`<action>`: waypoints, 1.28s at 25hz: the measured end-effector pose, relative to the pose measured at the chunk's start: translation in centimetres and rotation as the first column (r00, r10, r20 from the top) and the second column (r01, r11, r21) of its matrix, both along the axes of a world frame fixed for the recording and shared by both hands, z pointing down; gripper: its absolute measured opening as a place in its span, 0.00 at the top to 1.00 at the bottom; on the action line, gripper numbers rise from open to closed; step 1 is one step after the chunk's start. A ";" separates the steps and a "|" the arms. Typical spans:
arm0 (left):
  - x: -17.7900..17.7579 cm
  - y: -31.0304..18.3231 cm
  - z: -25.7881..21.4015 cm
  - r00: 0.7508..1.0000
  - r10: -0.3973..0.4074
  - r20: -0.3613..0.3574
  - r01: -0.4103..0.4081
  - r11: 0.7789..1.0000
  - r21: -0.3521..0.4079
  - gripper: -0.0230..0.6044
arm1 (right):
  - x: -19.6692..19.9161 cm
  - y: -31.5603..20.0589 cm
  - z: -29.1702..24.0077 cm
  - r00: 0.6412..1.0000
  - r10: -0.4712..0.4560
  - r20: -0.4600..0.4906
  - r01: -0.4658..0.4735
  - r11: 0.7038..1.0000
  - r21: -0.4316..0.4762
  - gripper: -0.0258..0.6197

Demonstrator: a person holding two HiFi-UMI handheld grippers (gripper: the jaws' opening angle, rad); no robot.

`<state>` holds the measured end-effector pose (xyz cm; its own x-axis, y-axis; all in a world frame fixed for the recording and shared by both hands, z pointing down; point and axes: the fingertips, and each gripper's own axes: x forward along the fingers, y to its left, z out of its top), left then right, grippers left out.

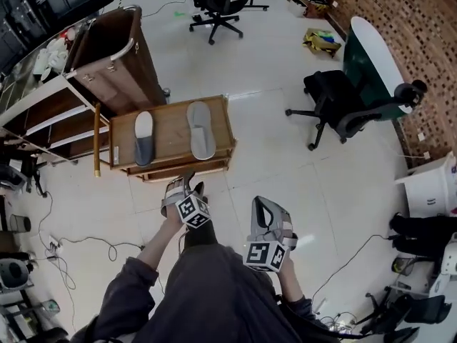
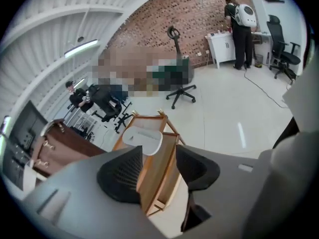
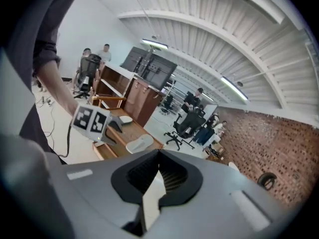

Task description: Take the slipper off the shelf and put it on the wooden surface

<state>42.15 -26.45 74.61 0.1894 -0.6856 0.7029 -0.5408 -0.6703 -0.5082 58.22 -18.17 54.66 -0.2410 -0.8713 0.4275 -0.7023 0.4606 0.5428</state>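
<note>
Right gripper (image 3: 158,156): own view shows the pads meeting at the tips, with only a thin pale sliver behind them. Nothing is held.
Left gripper (image 2: 158,169): own view shows the jaws well apart and holding nothing. The corner of the wooden shelf unit (image 2: 158,180) shows in the gap but is not touched.
Head view, grippers: both are held low in front of the person. The left is just short of the unit's front edge and the right is further back over the white floor (image 1: 314,191). How far either pair of jaws stands open cannot be read here.
Right gripper view only: the left gripper's marker cube (image 3: 91,119) sits in front of the unit, with the person's sleeve (image 3: 47,59) above it.
Wooden surface (image 1: 170,131): it is the top of the unit.
Slippers: both lie flat on that top, side by side and apart. The grey slipper (image 1: 201,129) is at the right. The white-and-dark-grey slipper (image 1: 143,138) is at the left.
Left gripper view, slipper: only one pale slipper end shows, just above the left pad.
Brown cart (image 1: 114,56): it stands just behind the unit.
Office chair (image 1: 335,106): well to the right, near the brick wall (image 1: 421,34).
Left gripper view only: a person (image 2: 241,31) stands far off at a white cabinet (image 2: 223,48).
</note>
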 end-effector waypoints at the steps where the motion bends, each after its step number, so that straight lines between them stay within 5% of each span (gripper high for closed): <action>1: -0.4 3.1 -1.8 0.999 -0.030 -0.019 0.030 0.999 0.022 0.60 | 0.1 1.8 -0.1 1.000 -0.024 -0.005 0.024 1.000 0.005 0.96; 6: -1.0 18.1 -9.4 0.991 -0.084 -0.105 0.095 0.991 0.098 0.63 | 0.4 9.8 1.2 0.991 -0.132 -0.013 0.131 0.991 -0.010 0.96; 12: -3.4 29.1 -13.9 0.937 -0.207 -0.280 0.243 0.965 0.097 0.66 | -5.1 17.2 2.3 0.953 -0.297 -0.055 0.296 0.955 -0.028 0.96; 18: -3.3 35.6 -13.2 0.932 -0.211 -0.295 0.243 0.967 0.076 0.69 | -8.4 20.6 2.1 0.929 -0.356 -0.096 0.355 0.934 -0.027 0.96; 32: -10.7 41.9 -16.7 0.940 -0.134 -0.314 0.192 0.968 0.162 0.72 | -16.7 28.1 -0.6 0.929 -0.350 -0.125 0.351 0.936 -0.009 0.96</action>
